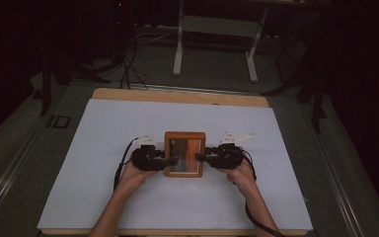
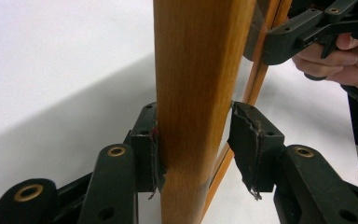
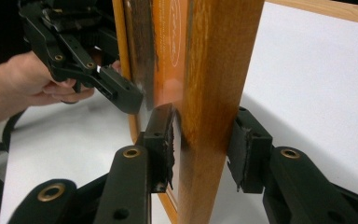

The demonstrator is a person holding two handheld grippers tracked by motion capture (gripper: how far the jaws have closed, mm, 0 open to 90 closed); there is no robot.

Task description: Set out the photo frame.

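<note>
Picture frame: a wooden picture frame (image 1: 185, 153) lies flat near the middle of the white sheet (image 1: 103, 143) that covers the table (image 1: 177, 95); a dark and orange print sits behind its glass
Left tool: the left tool (image 1: 170, 161) meets the frame's left rail; in the left gripper view (image 2: 193, 149) its jaws straddle that rail, one pad touching the wood, the other standing just off it with a gap showing, so the grasp is slack rather than clenched
Right tool: the right tool (image 1: 201, 158) meets the frame's right rail; in the right gripper view (image 3: 204, 149) the jaws bracket the rail, the pad on the glass side close against the inner edge, the outer pad a little apart from the wood; released, not pressing
Hands: the left hand (image 1: 137, 173) and right hand (image 1: 241, 172) each hold a tool from the table's near side
Cables: a black cable (image 1: 120, 165) loops from the left tool across the sheet
</note>
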